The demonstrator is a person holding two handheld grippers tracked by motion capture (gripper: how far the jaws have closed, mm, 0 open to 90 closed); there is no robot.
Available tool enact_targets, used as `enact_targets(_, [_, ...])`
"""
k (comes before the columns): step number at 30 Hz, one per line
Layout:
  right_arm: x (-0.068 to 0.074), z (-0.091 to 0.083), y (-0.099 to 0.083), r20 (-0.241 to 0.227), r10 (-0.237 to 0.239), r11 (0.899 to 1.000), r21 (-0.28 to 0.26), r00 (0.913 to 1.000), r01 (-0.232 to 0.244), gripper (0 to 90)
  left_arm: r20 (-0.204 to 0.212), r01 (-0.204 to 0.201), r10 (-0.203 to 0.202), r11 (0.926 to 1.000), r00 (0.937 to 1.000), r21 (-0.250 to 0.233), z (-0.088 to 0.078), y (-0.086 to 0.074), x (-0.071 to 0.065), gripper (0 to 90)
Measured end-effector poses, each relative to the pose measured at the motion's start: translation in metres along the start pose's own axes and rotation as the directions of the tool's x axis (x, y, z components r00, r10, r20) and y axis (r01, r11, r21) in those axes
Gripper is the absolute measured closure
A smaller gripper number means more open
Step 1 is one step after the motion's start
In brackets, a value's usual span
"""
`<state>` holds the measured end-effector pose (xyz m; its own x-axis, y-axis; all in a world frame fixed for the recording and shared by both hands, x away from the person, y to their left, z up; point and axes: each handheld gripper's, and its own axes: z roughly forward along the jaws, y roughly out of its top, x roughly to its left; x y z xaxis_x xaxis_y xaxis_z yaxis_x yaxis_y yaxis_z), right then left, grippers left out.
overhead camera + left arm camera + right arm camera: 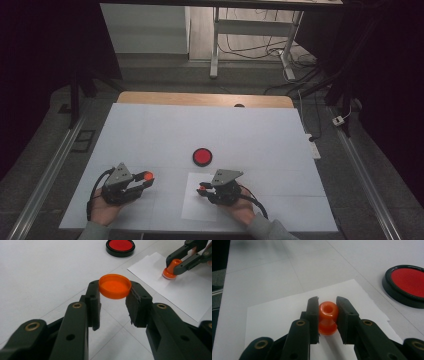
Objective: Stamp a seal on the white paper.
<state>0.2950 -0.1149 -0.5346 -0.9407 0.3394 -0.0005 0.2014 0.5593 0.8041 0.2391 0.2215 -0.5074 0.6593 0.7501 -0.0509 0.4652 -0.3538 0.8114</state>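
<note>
White table (pixel 150 130), dim room. Orange stamp (pixel 327 317) stands on paper sheet (pixel 277 317) at 6 o'clock, right gripper (pixel 327 315) clamped on it. Left gripper (pixel 115 293), 8 o'clock, clamps orange cap (pixel 115 286). Red ink pad (pixel 202 156) centre, apart from both.

Two black hand-held grippers, left (pixel 142 183) and right (pixel 206 191), brass-coloured rivets, grey triangular top plates, black cables, grey sleeves

This looks like a lab or recording room. A table (pixel 150 130) covered in plain white stands on grey carpet between metal floor rails (pixel 47 175). At 12 o'clock a bare desk frame (pixel 250 30) stands over loose cables (pixel 260 47); at 3 o'clock lies a power strip (pixel 314 149), and dark drapes close the sides.
</note>
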Motion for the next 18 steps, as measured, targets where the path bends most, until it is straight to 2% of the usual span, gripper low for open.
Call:
enact_targets(6, [0.0014,0.0004,0.0003,0.008,-0.011,1.000,0.009,0.9999,0.011,72.5,0.001,0.000,0.000,1.0000,1.0000,0.000,0.0003,0.0003,-0.0007,64.6])
enact_targets(18, [0.0017,0.0008,-0.0004,0.009,0.006,1.000,0.008,0.9999,-0.006,72.8,-0.001,0.000,0.000,1.0000,1.0000,-0.002,0.0002,0.0006,-0.0018,64.6])
